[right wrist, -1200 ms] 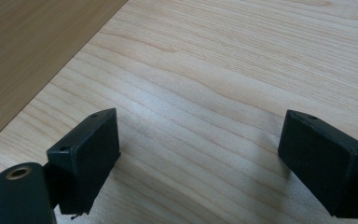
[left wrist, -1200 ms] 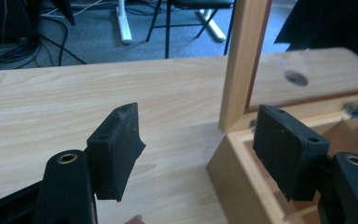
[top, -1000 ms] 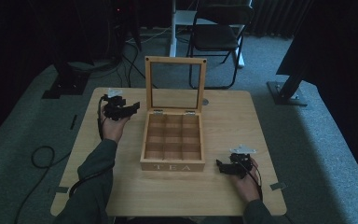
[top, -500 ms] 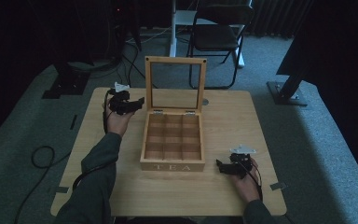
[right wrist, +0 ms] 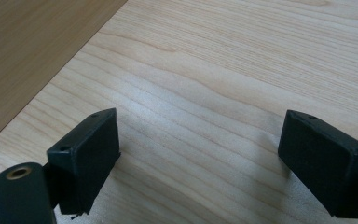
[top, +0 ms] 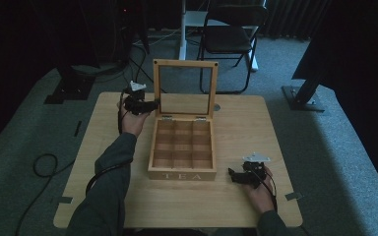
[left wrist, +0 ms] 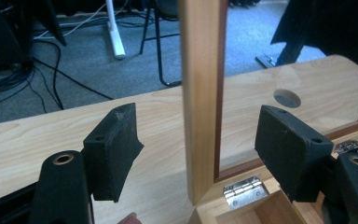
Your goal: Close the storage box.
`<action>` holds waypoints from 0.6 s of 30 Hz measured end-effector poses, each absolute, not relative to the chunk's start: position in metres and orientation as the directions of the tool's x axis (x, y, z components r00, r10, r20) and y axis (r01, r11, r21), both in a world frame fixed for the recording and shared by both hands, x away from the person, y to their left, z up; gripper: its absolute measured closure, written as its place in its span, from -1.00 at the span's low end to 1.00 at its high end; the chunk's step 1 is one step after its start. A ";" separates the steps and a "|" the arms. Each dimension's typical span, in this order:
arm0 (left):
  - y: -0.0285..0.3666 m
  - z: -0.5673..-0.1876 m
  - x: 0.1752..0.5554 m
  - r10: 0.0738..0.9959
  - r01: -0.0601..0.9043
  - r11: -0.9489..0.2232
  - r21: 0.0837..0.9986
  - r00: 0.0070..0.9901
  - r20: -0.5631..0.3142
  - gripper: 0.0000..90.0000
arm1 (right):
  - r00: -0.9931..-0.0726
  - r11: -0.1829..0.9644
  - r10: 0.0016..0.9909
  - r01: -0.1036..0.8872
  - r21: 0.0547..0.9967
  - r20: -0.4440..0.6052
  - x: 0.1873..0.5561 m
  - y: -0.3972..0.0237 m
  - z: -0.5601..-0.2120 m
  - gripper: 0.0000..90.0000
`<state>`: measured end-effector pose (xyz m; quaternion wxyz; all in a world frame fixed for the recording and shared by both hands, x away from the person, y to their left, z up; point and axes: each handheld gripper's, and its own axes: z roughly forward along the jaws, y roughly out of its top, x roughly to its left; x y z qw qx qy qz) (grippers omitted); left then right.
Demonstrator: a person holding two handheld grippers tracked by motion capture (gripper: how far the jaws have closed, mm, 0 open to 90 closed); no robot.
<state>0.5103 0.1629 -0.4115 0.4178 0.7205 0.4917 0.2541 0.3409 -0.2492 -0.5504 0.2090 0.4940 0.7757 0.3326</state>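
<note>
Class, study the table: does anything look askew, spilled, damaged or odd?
Nothing stands out. The tea box sits square with its compartments empty and its lid upright; the left gripper straddles the lid's frame, open.

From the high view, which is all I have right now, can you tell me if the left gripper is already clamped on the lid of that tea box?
Observer: No. In the left gripper view the left gripper is open, its jaws standing either side of the lid's upright wooden frame edge without touching it.
Operator: What sits just below the jaws there?
Observer: A small metal hinge joining lid to tea box.
Operator: And the right gripper?
Observer: The right gripper is open too, with bare table between its jaws.
</note>
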 end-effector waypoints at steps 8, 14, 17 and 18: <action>0.154 -0.416 0.525 0.904 0.493 -0.188 0.850 0.426 -0.047 -0.34 | -0.424 0.290 0.905 0.628 0.722 0.005 0.341 -0.249 -0.550 -0.73; 0.154 -0.409 0.536 0.895 0.503 -0.178 0.846 0.440 -0.073 -0.16 | -0.422 0.288 0.907 0.629 0.722 0.006 0.340 -0.249 -0.550 -0.73; 0.154 -0.407 0.538 0.893 0.505 -0.159 0.848 0.440 -0.094 -0.04 | -0.422 0.288 0.907 0.629 0.722 0.006 0.340 -0.249 -0.550 -0.73; 0.154 -0.406 0.539 0.892 0.507 -0.158 0.848 0.441 -0.097 -0.01 | -0.422 0.288 0.907 0.629 0.722 0.006 0.340 -0.249 -0.550 -0.73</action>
